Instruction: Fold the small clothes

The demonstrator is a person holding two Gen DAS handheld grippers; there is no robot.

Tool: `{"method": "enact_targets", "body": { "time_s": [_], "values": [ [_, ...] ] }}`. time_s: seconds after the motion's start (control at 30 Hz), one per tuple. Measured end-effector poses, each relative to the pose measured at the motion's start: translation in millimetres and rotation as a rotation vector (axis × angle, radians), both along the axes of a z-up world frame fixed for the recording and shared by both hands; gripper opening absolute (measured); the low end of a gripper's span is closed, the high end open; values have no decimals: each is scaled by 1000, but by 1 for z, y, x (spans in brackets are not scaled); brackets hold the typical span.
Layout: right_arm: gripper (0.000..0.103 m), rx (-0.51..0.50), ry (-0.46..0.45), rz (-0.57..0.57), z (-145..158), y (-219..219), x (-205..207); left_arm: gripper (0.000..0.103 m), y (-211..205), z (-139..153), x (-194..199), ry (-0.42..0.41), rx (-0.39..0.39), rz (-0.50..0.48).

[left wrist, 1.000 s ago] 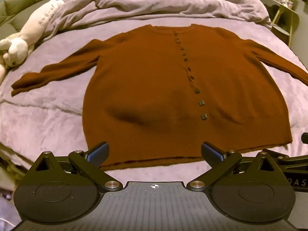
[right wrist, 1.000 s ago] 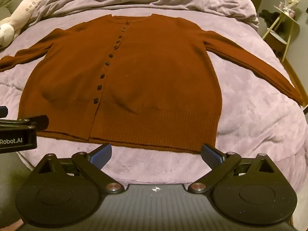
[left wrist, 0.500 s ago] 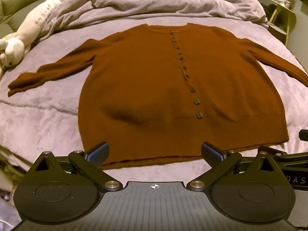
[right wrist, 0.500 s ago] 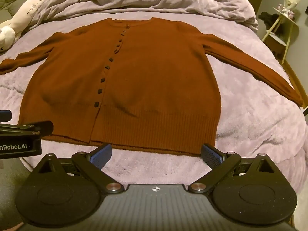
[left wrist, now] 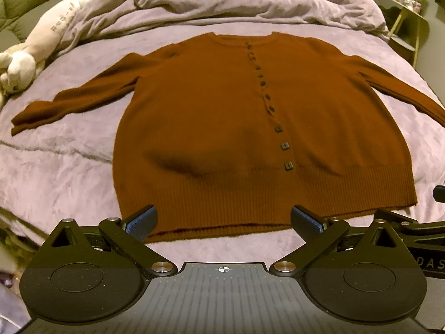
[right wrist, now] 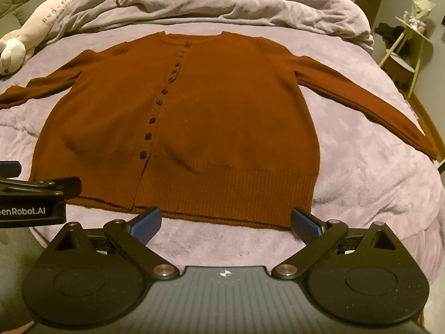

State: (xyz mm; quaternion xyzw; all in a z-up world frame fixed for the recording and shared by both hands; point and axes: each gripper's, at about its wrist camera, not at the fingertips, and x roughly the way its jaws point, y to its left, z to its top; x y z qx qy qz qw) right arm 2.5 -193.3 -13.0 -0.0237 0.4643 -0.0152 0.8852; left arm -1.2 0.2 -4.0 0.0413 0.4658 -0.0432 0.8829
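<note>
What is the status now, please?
Left gripper open, right gripper open, both empty. Rust-brown buttoned knit cardigan flat, unfolded, on lilac bedspread. Nothing in the way.

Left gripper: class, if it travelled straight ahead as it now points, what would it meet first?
Probably the ribbed hem of the brown cardigan, lying flat just beyond the open left gripper; depth is uncertain.

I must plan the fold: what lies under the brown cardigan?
The brown cardigan lies flat on the purple blanket, which shows all around it. Anything beneath the knit itself is covered.
</note>
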Motion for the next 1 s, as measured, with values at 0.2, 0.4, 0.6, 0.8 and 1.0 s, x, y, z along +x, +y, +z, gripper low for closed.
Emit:
{"method": "enact_targets", "body": {
  "time_s": [0.2, 0.4, 0.6, 0.8, 1.0],
  "values": [
    [99, 0, -7, 5, 2, 1, -1, 103, -1, 0, 1, 4, 1, 3],
    [99, 5, -12, 10, 3, 2, -1, 103, 0, 0, 1, 3, 0, 2],
    [99, 10, -16, 10, 4, 2, -1, 103, -2, 0, -2, 3, -1, -3],
    [99, 13, -22, 11, 4, 1, 0, 103, -1, 0, 2, 12, -4, -4],
    [99, 21, -24, 11, 3, 1, -1, 103, -3, 1, 3, 15, -7, -7]
  ]
}}
